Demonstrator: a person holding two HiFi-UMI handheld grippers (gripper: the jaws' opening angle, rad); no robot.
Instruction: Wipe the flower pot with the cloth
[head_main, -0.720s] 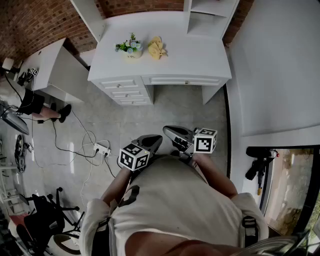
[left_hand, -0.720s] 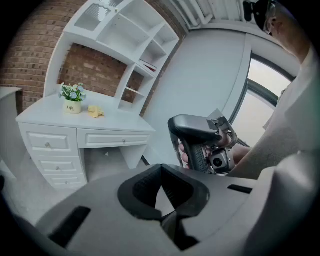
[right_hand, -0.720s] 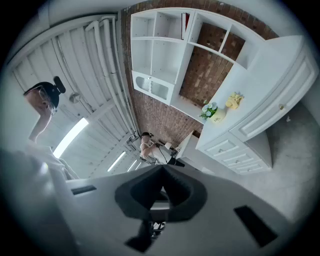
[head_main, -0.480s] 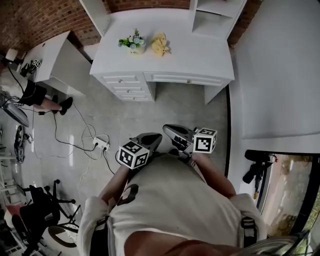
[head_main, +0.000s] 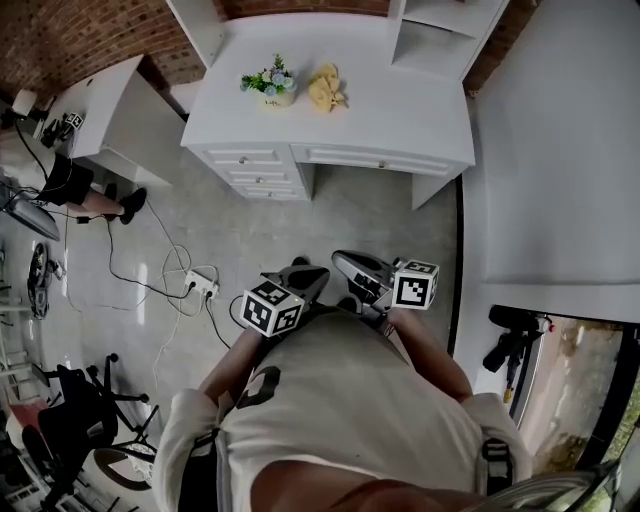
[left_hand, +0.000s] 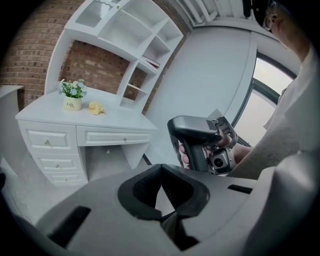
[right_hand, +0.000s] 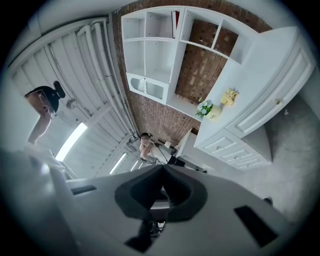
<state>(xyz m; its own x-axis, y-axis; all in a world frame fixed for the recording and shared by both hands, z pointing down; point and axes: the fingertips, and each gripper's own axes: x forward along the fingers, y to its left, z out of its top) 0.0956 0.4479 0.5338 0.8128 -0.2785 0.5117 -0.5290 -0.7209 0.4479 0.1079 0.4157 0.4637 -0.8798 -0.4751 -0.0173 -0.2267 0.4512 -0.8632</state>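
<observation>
A small cream flower pot (head_main: 270, 95) with white and blue flowers stands on the white desk (head_main: 400, 115) far ahead of me, and a crumpled yellow cloth (head_main: 327, 92) lies just to its right. Both grippers are held close to my body, well short of the desk. My left gripper (head_main: 305, 280) is shut with nothing in it, and so is my right gripper (head_main: 345, 263). The left gripper view shows the pot (left_hand: 73, 102), the cloth (left_hand: 97, 107) and the right gripper (left_hand: 200, 142) beside mine. In the right gripper view the pot (right_hand: 214, 114) and cloth (right_hand: 229, 96) are small and far off.
The desk has drawers (head_main: 262, 172) at its left and a shelf unit (head_main: 430, 35) at the back right. A second white table (head_main: 105, 120) stands to the left with a person (head_main: 70, 190) beside it. A power strip (head_main: 203, 293) with cables and an office chair (head_main: 80, 425) are on the floor.
The desk has drifted slightly up and right in the head view. Both grippers stay shut in front of my body, in much the same place.
</observation>
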